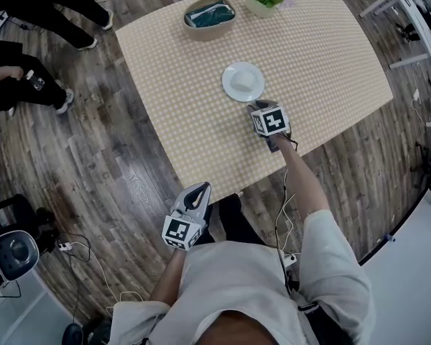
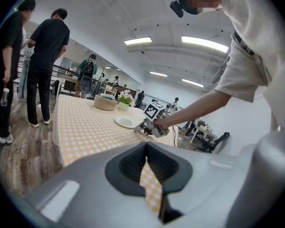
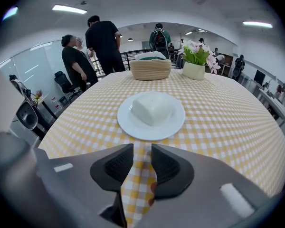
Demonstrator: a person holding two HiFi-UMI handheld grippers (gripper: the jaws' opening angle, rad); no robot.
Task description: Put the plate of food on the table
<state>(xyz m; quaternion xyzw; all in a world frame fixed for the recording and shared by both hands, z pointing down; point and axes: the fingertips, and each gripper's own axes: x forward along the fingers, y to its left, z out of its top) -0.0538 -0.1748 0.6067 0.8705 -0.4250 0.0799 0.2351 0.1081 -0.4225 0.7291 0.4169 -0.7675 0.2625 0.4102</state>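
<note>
Already found the plate (image 3: 130, 125) of pale food (image 3: 152, 108) flat on the checked worktop (image 1: 330, 56), mid-cloth. Saw the right claw (image 3: 141, 151) just short of its near rim, jaws apart, empty. Noted the left claw (image 2: 146, 151) well back, off the worktop edge, closed on nothing.

The head view looks steeply down on the counter (image 1: 330, 56), which spreads from 10 to 2 o'clock. The right gripper view sits low and close, facing the plate (image 3: 151, 133) at 12 o'clock; the left gripper view looks level from farther back, sharing plate and right gripper (image 2: 140, 127) with the head view
</note>
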